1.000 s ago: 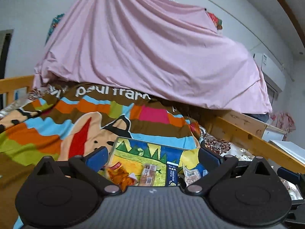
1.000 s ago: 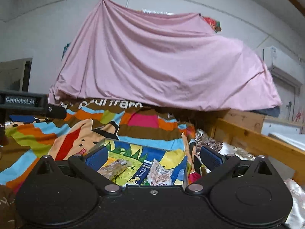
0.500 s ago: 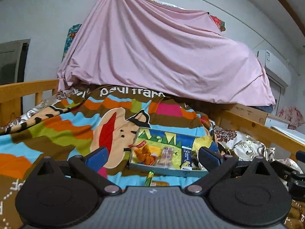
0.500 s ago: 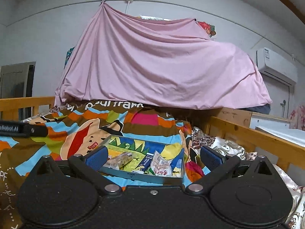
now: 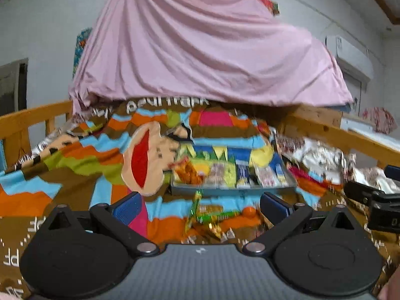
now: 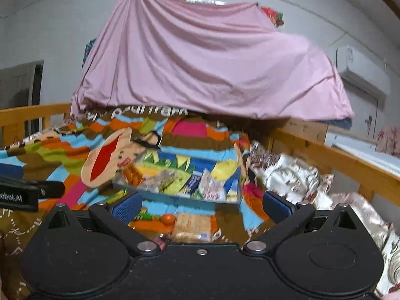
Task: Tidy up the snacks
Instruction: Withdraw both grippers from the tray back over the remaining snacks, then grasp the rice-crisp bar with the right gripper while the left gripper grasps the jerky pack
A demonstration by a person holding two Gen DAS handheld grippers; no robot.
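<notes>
Both tools spread wide, nothing held: my left tool (image 5: 200, 206), my right tool (image 6: 201, 203). Tray (image 5: 232, 190) of snacks sits on the bed blanket (image 5: 75, 155). Loose ones lie in front of the tray: green packet (image 5: 208, 216) ahead of my left tool, long axis crosswise, cracker pack (image 6: 192, 226) and small orange (image 6: 168, 219) ahead of my right. Each tool nearest its own; frames blurry

Bed: wooden rails (image 6: 332, 155), covered by a striped blanket (image 5: 82, 160).
Tray (image 5: 232, 189): flat on the blanket, mid-bed, holding blurred snack packets.
Green packet (image 5: 212, 215): on the blanket, just in front of the tray.
Orange ball (image 6: 168, 218): beside a cracker pack (image 6: 192, 226).
Silvery cloth (image 6: 287, 172): bunched along the right rail.
</notes>
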